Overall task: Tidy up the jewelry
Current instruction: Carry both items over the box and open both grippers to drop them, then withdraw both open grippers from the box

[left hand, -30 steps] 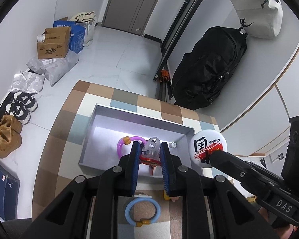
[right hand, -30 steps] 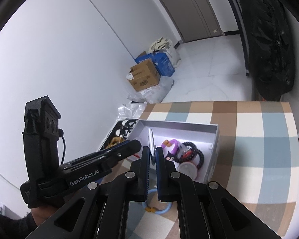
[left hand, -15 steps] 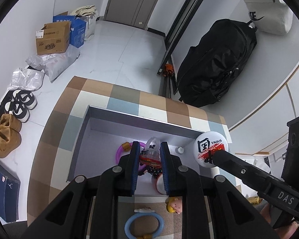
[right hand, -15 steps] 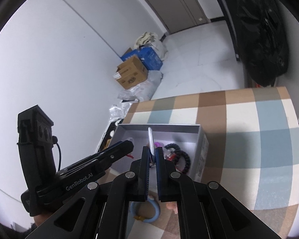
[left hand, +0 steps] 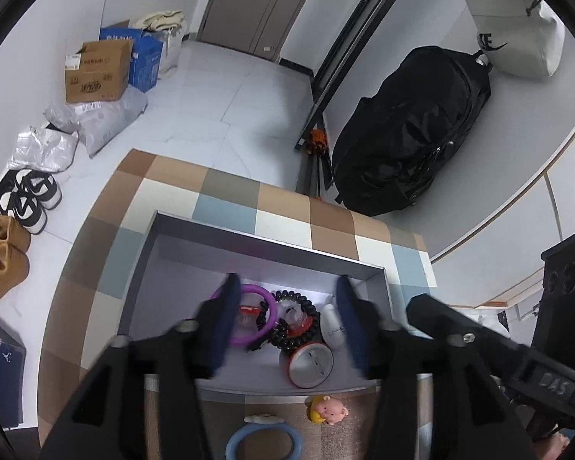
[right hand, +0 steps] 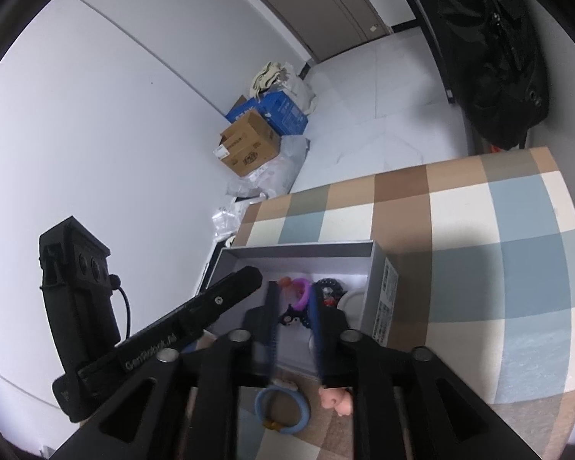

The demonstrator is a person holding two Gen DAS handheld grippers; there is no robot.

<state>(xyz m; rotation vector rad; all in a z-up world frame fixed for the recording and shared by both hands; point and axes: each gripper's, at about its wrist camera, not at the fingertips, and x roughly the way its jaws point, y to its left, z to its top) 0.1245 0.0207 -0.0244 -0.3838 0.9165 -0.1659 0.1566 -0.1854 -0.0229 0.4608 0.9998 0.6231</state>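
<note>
A grey open box (left hand: 249,241) sits on the checked table. It holds a purple ring (left hand: 266,324), a black bead bracelet (left hand: 299,303), a red-rimmed round badge (left hand: 312,364) and a white badge (left hand: 333,329). My left gripper (left hand: 287,306) is open above the box, empty. My right gripper (right hand: 293,306) is open over the box (right hand: 299,251), empty. A blue ring (left hand: 264,441) and a small pig charm (left hand: 327,410) lie on the table in front of the box; both also show in the right wrist view, the ring (right hand: 283,410) and the charm (right hand: 335,398).
The table's checked cloth (right hand: 479,230) stretches to the right of the box. On the floor beyond are cardboard boxes (left hand: 96,73), shoes (left hand: 30,199) and a black bag (left hand: 410,134).
Both grippers have opened. The left one let go of the red-and-white trinket and the right one let go of the white badge; both items now lie in the box.
</note>
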